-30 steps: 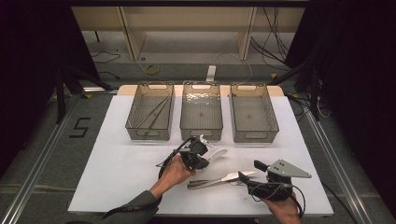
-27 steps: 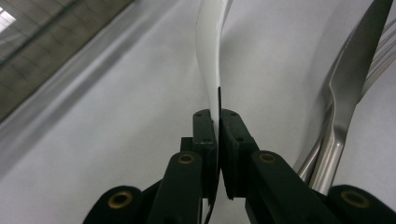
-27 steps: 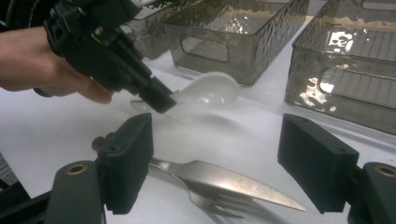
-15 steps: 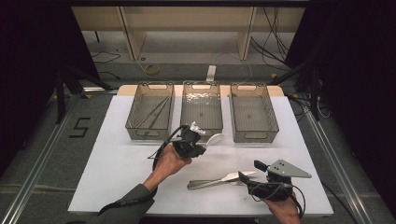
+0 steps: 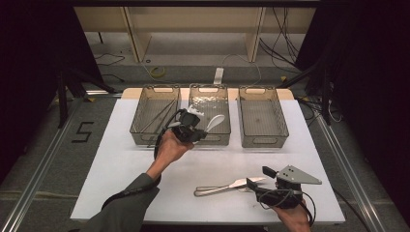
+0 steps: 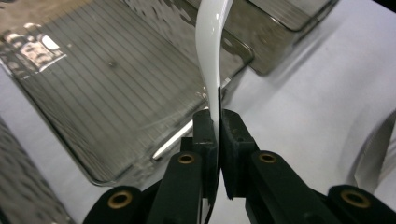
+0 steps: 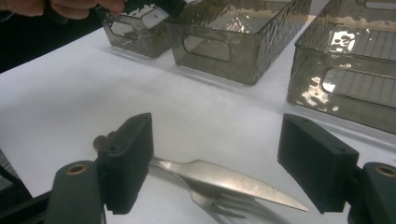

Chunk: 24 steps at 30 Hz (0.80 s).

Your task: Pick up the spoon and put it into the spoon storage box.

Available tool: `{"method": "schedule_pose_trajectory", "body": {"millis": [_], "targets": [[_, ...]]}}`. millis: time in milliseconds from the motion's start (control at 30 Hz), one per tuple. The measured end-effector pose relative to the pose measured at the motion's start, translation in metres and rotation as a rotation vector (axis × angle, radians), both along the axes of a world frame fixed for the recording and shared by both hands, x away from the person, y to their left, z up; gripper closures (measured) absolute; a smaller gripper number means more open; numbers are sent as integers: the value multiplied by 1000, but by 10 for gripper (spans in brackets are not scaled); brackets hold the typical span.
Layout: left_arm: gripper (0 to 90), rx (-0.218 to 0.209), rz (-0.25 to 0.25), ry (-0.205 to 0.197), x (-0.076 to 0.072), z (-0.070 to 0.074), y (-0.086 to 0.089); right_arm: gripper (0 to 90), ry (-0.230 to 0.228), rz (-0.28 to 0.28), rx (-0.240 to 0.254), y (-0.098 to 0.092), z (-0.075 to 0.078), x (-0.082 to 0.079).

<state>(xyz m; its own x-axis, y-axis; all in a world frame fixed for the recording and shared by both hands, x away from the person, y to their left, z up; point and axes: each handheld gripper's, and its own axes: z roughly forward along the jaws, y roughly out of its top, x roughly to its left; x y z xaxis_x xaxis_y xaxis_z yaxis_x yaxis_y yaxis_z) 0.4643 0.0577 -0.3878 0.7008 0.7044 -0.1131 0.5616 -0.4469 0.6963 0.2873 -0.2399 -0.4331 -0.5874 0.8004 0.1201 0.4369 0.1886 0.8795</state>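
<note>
While sorting is under way, the left gripper (image 5: pixel 199 126) pinches a white spoon (image 5: pixel 215 122) by its handle, jaws pressed tight on it, above the middle bin (image 5: pixel 209 92) at 12 o'clock. Left bin (image 5: pixel 154 92), 11 o'clock: thin utensils, apparently already sorted. Right bin (image 5: pixel 261 92), 1 o'clock: empty. Remaining: metal knife (image 7: pixel 233 179) and fork (image 7: pixel 217 201) at 5 o'clock, between the right gripper's (image 5: pixel 258 179) spread jaws.

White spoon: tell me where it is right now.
The white spoon is pinched in the left claw, held above the front edge of the middle bin in the high view, between the left bin and right bin.
</note>
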Motion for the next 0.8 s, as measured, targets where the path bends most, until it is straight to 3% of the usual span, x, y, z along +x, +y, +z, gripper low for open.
{"method": "schedule_pose_trajectory", "body": {"millis": [67, 300, 667, 800], "targets": [[853, -41, 13, 18, 5, 4, 4, 275, 4, -1, -3, 0, 0, 0], [853, -29, 47, 14, 22, 7, 7, 275, 2, 0, 0, 1, 0, 0], [852, -70, 102, 46, 45, 2, 7, 275, 3, 0, 5, -1, 0, 0], [852, -46, 108, 51, 50, -3, 8, 275, 4, 3, 2, 0, 0, 0]]}}
